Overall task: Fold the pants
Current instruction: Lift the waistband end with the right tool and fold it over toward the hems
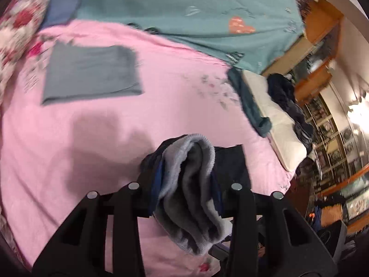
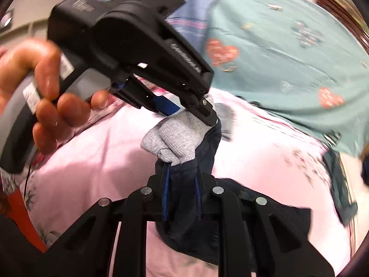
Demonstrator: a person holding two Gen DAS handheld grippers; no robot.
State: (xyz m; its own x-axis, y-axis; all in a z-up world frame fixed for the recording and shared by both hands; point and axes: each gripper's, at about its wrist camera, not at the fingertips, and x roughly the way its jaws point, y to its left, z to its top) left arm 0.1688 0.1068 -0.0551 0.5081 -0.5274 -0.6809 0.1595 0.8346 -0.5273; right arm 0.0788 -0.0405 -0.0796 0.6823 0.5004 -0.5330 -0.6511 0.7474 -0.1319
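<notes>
The pants (image 1: 191, 184) are dark navy with a grey fleecy lining and a grey ribbed band (image 2: 170, 138). They hang bunched above the pink bed sheet (image 1: 80, 150). My left gripper (image 1: 189, 161) is shut on the grey lined part, which fills the space between its fingers. In the right wrist view a hand (image 2: 46, 92) holds that left gripper (image 2: 191, 113), which pinches the grey band from above. Just below it, my right gripper (image 2: 182, 180) is shut on a fold of the navy cloth (image 2: 191, 230), which drapes down over its frame.
A folded grey garment (image 1: 92, 73) lies flat on the sheet at the far left. A teal blanket with hearts (image 1: 207, 11) covers the back of the bed. At the right, a white pillow (image 1: 276, 124) carries dark clothes (image 1: 286, 92). A floral pillow (image 1: 18, 23) sits at the left edge.
</notes>
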